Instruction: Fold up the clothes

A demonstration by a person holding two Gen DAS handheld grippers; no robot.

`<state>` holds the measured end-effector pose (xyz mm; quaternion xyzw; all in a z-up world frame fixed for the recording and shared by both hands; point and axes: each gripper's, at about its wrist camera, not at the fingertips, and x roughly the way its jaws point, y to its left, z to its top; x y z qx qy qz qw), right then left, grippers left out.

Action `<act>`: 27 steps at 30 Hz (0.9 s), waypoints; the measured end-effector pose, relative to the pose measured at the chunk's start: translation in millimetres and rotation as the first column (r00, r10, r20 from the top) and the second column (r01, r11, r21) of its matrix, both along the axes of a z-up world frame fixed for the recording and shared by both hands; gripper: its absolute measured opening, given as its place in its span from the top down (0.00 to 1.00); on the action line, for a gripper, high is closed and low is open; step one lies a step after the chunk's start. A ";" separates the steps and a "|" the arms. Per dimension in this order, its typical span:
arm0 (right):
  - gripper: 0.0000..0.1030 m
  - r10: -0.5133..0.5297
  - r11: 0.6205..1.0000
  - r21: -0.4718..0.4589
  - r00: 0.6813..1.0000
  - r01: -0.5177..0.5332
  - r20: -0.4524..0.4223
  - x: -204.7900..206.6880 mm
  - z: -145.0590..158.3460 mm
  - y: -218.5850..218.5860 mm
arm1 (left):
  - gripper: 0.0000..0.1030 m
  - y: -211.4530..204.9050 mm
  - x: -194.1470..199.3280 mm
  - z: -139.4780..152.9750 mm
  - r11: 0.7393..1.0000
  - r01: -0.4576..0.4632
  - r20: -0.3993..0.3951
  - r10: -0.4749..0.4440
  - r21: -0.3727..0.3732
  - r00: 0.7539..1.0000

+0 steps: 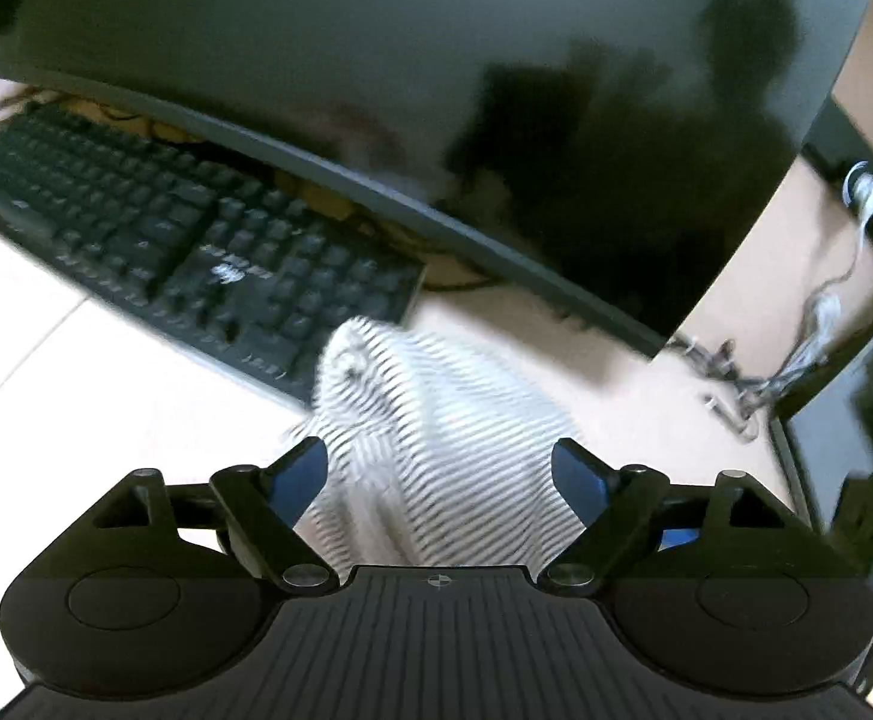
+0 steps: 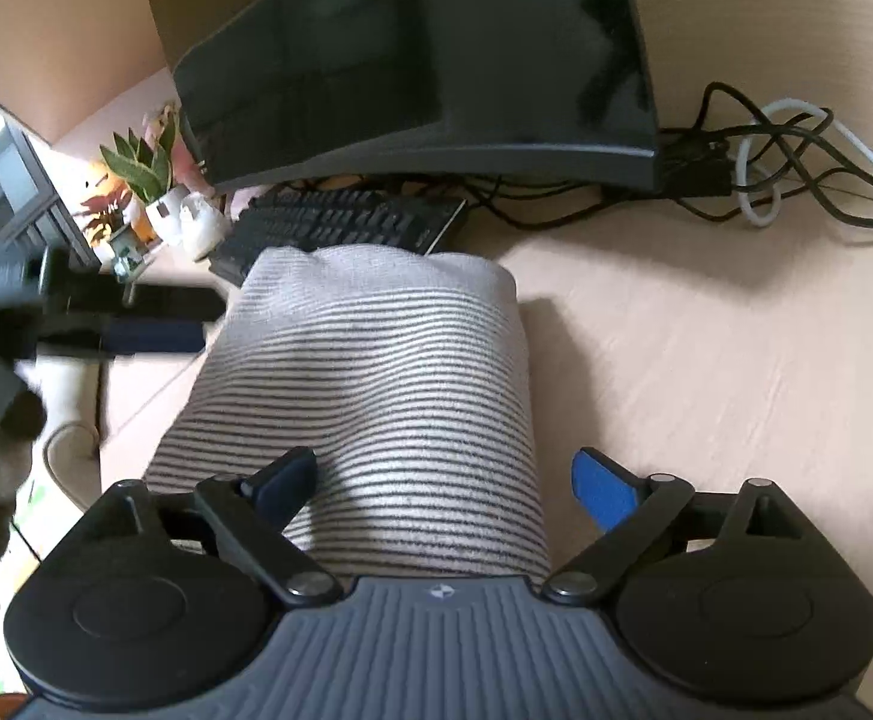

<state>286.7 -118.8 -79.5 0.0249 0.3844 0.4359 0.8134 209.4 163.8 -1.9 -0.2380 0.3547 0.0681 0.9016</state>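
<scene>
both fingers [image 2: 604, 489] wide over striped garment [image 2: 370, 396]; bare desk [image 2: 706, 360] right of its edge.

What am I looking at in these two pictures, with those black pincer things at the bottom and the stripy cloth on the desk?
Those pincers are hand-held grippers; a person carries one in each hand, each with a camera looking along its jaws. One picture is from the left gripper, the other from the right gripper. Both stand open and hold nothing. On the light wooden desk lies a striped garment, apparently folded. Behind it are a black keyboard, a dark monitor and tangled cables. At the left of the right-hand view, the other gripper shows, blurred, near small potted plants.
</scene>
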 end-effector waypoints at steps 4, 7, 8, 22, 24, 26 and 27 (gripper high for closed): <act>0.11 0.031 0.999 0.036 0.993 -0.027 -0.112 9.3 -15.0 5.0 | 0.29 -0.4 -0.6 -31.8 0.993 0.018 -0.087 -0.028 -0.117 0.996; 0.23 0.052 0.998 0.048 0.990 -0.046 -0.135 9.9 -17.1 7.4 | 0.37 -1.1 -0.9 -50.4 0.982 0.024 -0.115 -0.046 -0.190 0.992; 0.27 0.053 0.998 0.047 0.991 -0.047 -0.126 9.1 -15.3 7.1 | 0.37 -1.3 -1.5 -53.9 0.978 0.025 -0.109 -0.049 -0.208 0.993; 0.29 0.060 0.992 -0.117 0.992 -0.047 0.109 4.9 3.5 25.5 | 0.33 -9.0 13.3 -34.6 0.989 0.039 -0.035 -0.045 -0.141 0.998; 0.29 0.076 0.989 -0.138 0.988 -0.057 0.136 1.7 4.8 27.7 | 0.30 -4.5 9.1 -12.4 0.995 0.024 0.020 -0.022 -0.093 1.000; 0.29 0.094 0.985 -0.161 0.982 -0.067 0.162 -1.6 6.3 31.1 | 0.28 -2.4 9.8 12.4 0.998 0.025 0.097 -0.020 -0.049 0.995; 0.29 0.099 0.983 -0.171 0.980 -0.069 0.172 -2.8 7.0 32.4 | 0.26 -1.9 12.0 22.2 0.999 0.038 0.133 -0.032 -0.038 0.991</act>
